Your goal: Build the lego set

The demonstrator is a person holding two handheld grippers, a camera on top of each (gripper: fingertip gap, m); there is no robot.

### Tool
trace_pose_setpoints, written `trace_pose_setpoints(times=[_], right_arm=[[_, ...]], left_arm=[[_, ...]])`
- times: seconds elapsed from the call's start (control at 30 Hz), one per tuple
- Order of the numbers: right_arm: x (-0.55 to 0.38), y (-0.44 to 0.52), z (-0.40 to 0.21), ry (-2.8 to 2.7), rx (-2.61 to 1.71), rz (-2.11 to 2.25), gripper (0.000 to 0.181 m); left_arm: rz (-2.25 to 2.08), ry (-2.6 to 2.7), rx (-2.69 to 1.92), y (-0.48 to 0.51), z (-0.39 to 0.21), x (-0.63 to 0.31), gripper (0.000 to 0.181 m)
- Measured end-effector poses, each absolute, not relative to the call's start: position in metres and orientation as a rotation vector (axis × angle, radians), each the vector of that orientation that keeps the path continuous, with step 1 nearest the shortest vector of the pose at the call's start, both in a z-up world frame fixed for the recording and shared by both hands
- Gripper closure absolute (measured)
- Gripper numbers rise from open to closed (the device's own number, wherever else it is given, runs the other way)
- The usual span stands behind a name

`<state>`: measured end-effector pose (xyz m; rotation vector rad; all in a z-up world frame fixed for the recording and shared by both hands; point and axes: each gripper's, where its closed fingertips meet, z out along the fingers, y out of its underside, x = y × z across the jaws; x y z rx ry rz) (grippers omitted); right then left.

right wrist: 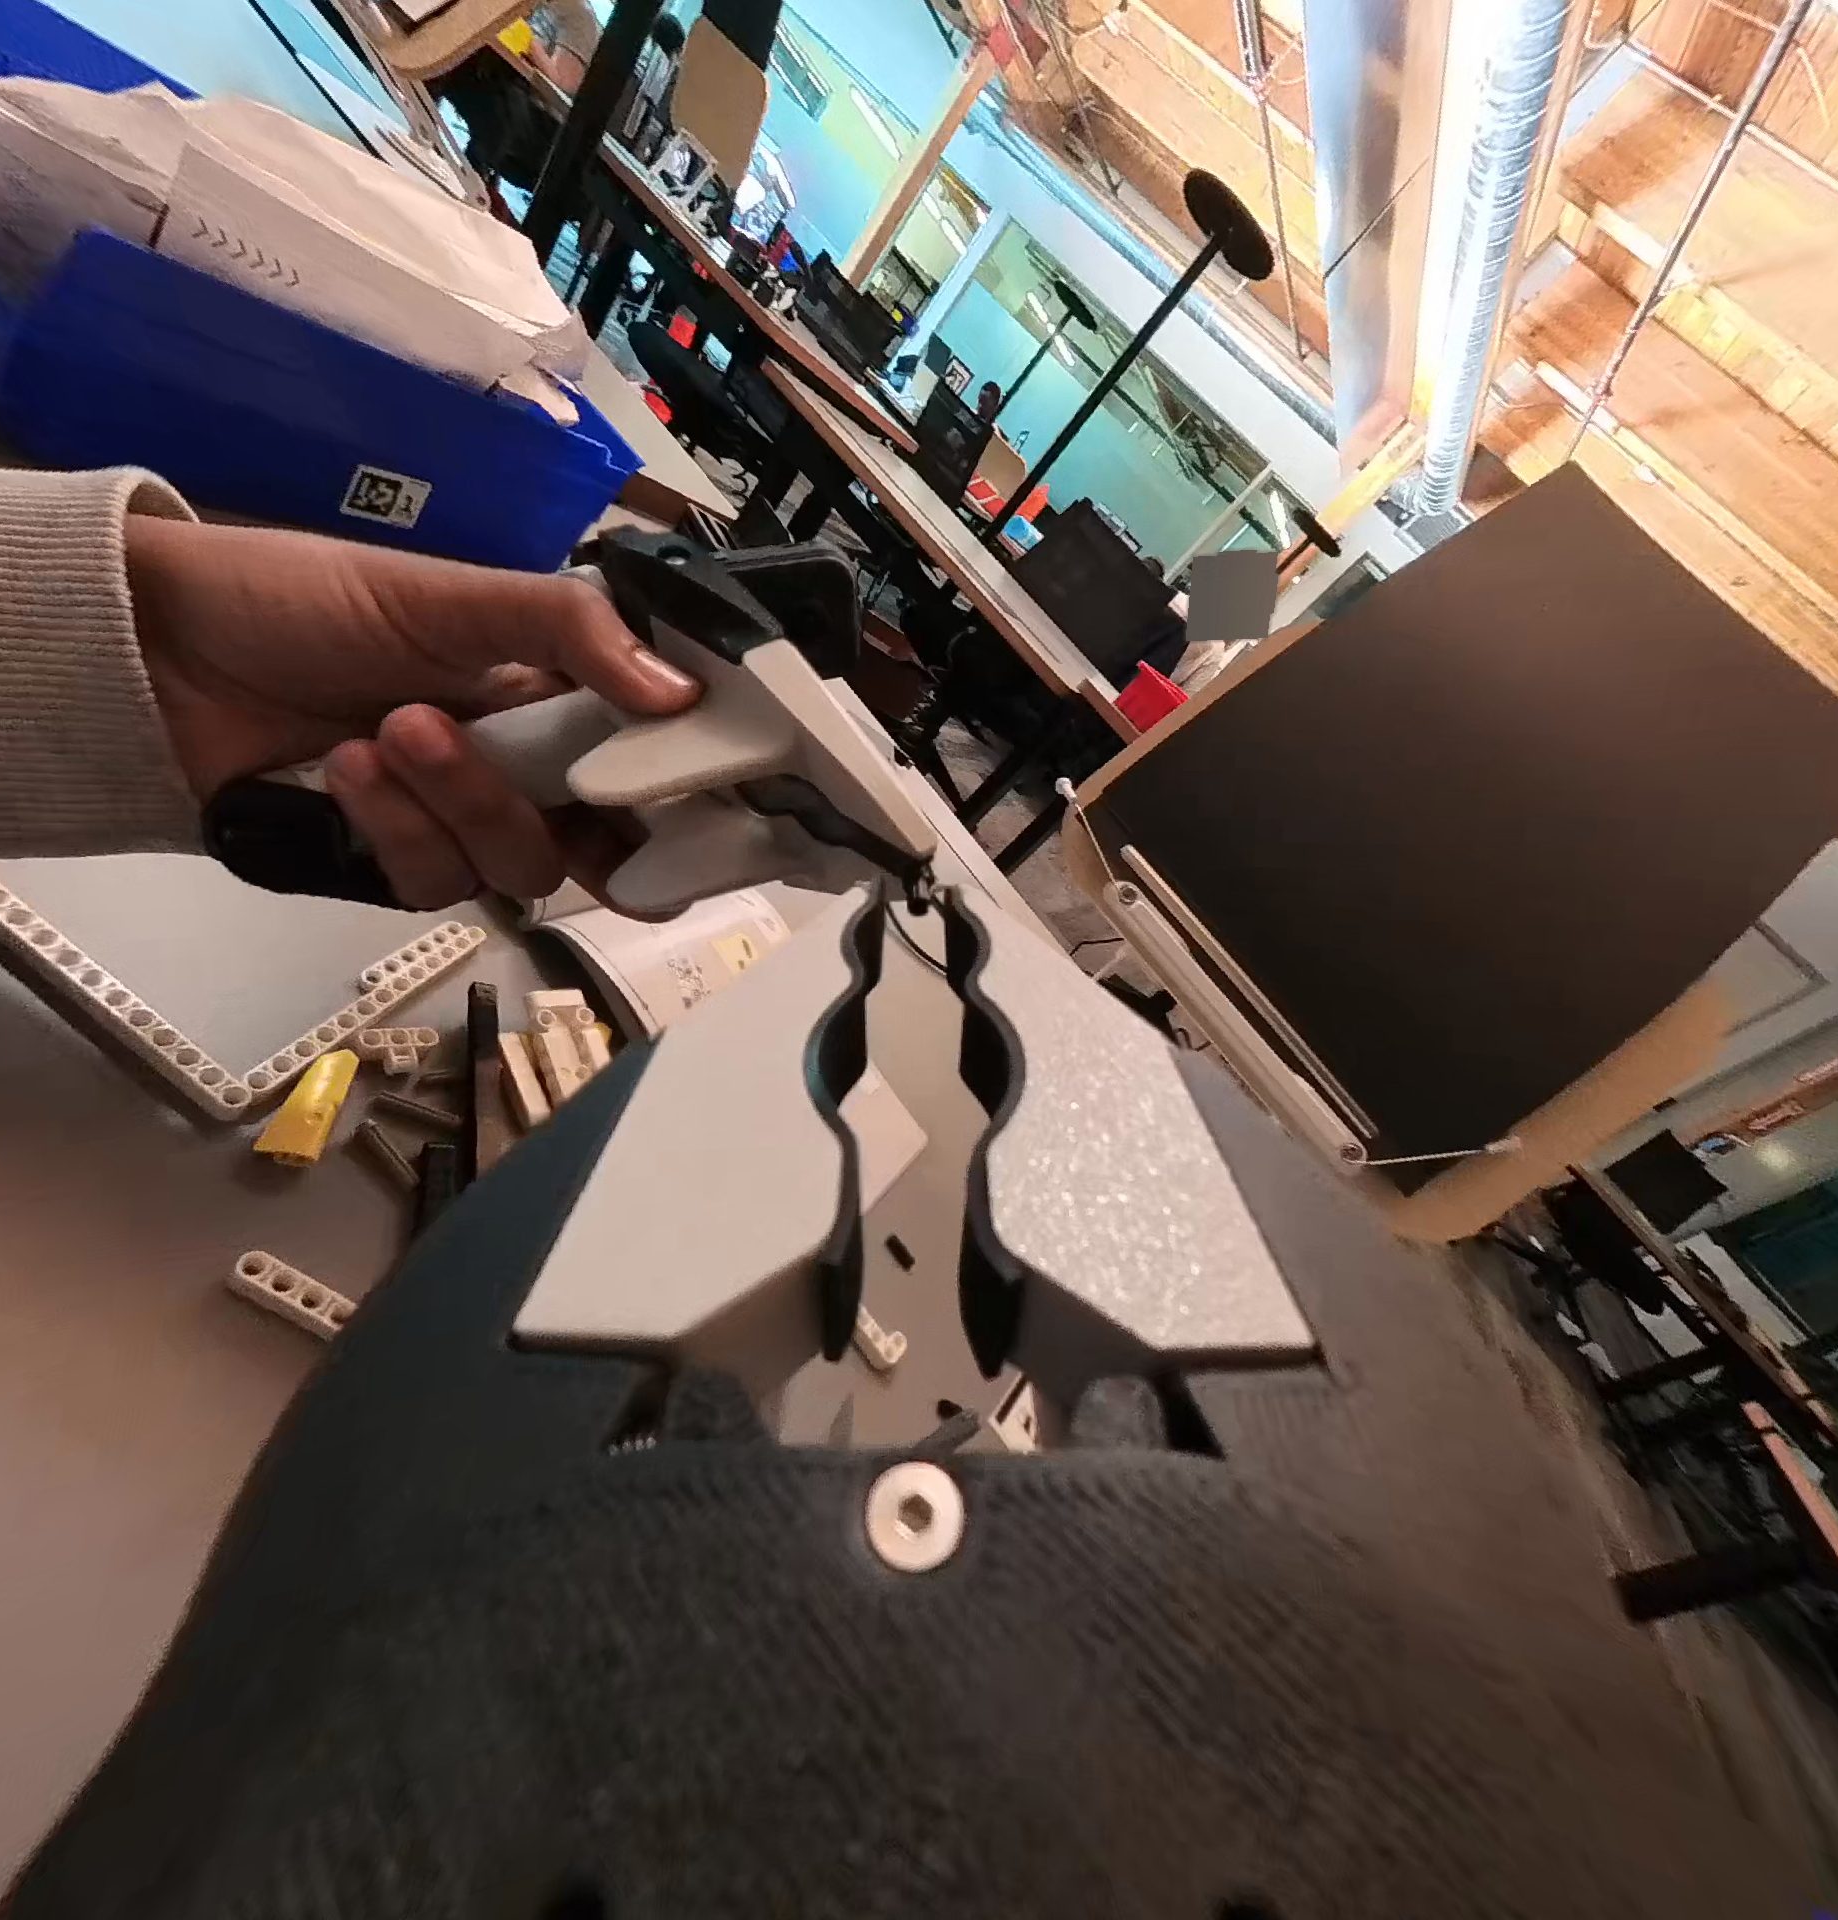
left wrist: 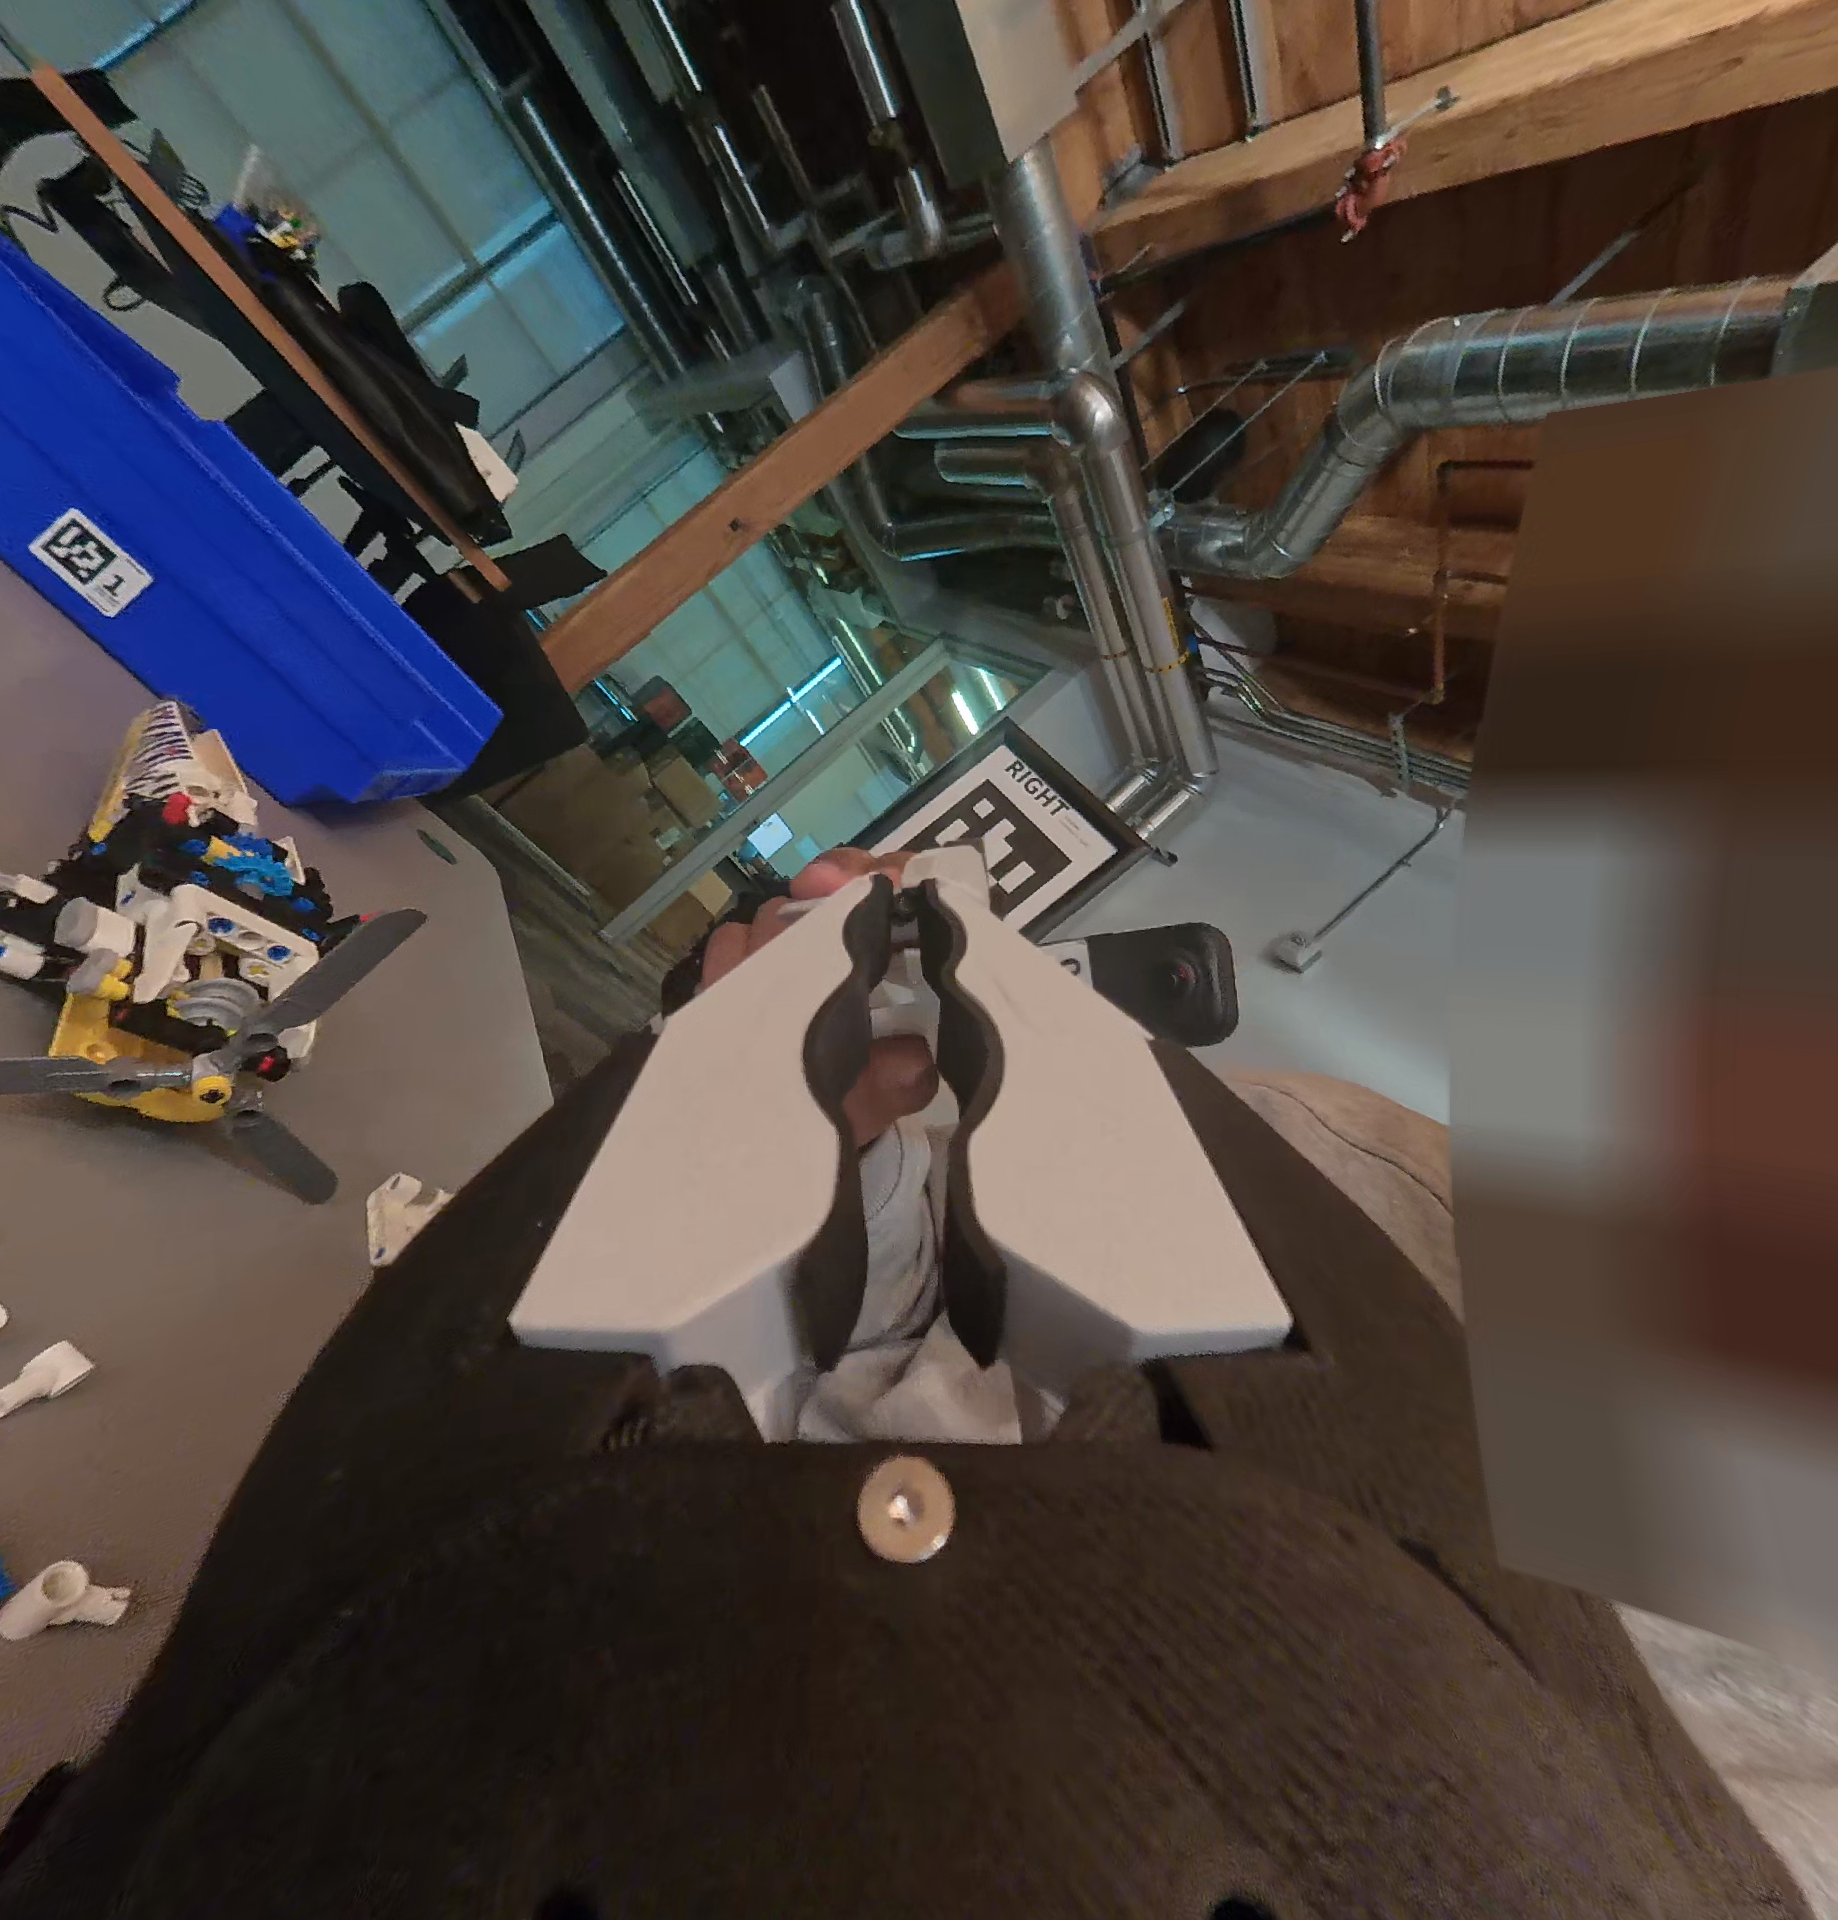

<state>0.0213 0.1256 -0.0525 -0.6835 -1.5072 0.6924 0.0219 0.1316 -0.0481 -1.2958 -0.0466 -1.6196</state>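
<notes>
My left gripper [left wrist: 902, 896] is shut on a small black Lego piece [left wrist: 902, 912] at its tips, raised off the table. It also shows in the right wrist view [right wrist: 790, 748], held by a hand [right wrist: 406, 665]. My right gripper [right wrist: 915, 902] meets it tip to tip. Its jaws stand a little apart around the black piece [right wrist: 921, 896], with a gap showing beside the piece. A partly built yellow, white and black Lego plane [left wrist: 167, 966] with a grey propeller lies on the grey table at the left.
Loose white connectors [left wrist: 37, 1377] lie near the plane, with a blue bin [left wrist: 219, 540] behind. The right wrist view shows a white frame beam [right wrist: 167, 1029], a yellow piece [right wrist: 307, 1117], small white pieces [right wrist: 556, 1049], an instruction booklet [right wrist: 676, 956] and a black screen [right wrist: 1466, 831]. Both grippers' tips are close together, under 4 cm apart.
</notes>
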Motion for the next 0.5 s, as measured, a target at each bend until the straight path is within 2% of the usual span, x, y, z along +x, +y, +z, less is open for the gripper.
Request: trace_pose_setpoints(times=[0.13, 0.47, 0.5], right_arm=[[0.0234, 0.125, -0.0508, -1.503, -0.671, 0.696, 0.178], [0.0259, 0.1244, -0.0518, -1.51, -0.662, 0.691, 0.178], [0.0266, 0.1251, -0.0499, -1.498, -0.662, 0.692, 0.178]], left_arm=[[-1.631, -0.028, -1.298, 0.1297, -0.046, 0.026, 0.18], [-1.654, -0.015, -1.29, 0.1288, -0.0447, 0.03, 0.176], [-1.646, -0.031, -1.269, 0.1295, -0.0426, 0.0267, 0.166]])
